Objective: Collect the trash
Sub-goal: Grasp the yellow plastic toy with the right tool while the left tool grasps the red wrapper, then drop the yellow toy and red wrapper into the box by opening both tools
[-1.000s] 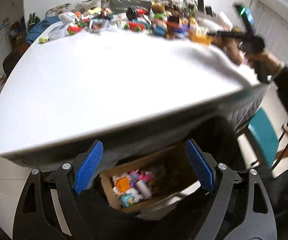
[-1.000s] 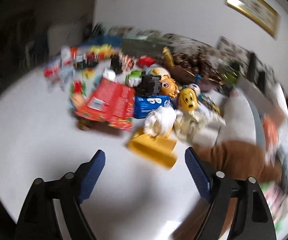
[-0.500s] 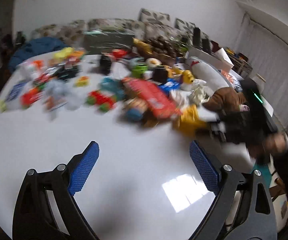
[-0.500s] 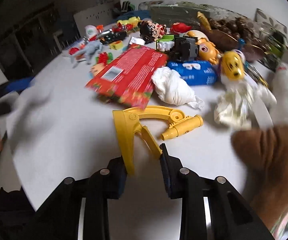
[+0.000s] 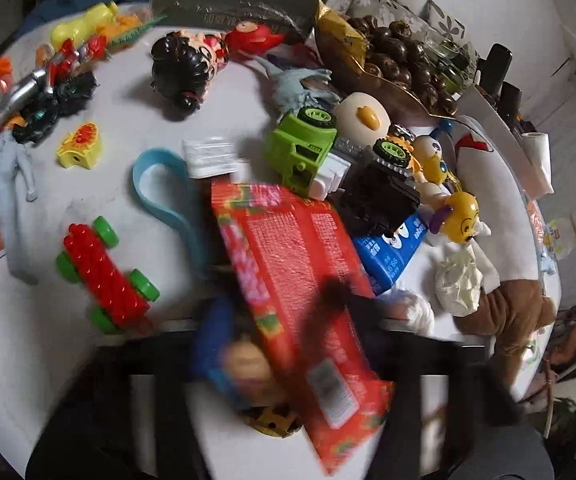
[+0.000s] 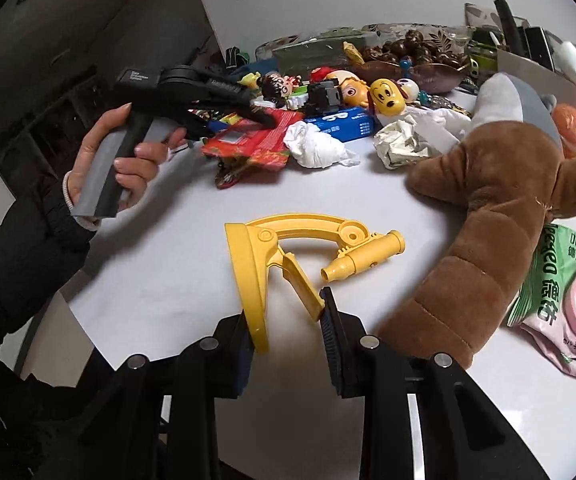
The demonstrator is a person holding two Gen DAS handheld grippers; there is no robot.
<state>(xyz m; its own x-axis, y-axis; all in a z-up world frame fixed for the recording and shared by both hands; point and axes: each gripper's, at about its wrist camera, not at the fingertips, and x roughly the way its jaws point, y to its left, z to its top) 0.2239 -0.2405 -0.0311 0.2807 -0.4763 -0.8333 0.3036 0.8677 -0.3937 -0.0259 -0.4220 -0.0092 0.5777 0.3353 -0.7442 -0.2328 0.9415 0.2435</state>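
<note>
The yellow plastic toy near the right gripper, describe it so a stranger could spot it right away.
On the white table, look just left of the brown plush toy. The yellow plastic toy lies on bare tabletop, its legs between the right gripper fingers. Only it has a curved arm ending in a tube.

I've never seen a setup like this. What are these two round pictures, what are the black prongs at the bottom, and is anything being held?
No robot here: a person holds a handheld gripper in each hand, and each carries a wide-angle camera looking forward along its jaws. That makes the pictures round.

The right camera shows the right gripper with its jaws closed on a yellow plastic toy on the white table. It also sees the person's left hand holding the left gripper at a red packet.

The left camera shows that red packet up close between blurred jaws; whether they grip it is unclear. Around lie toys, crumpled tissue, a blue pack and a brown plush toy.
</note>
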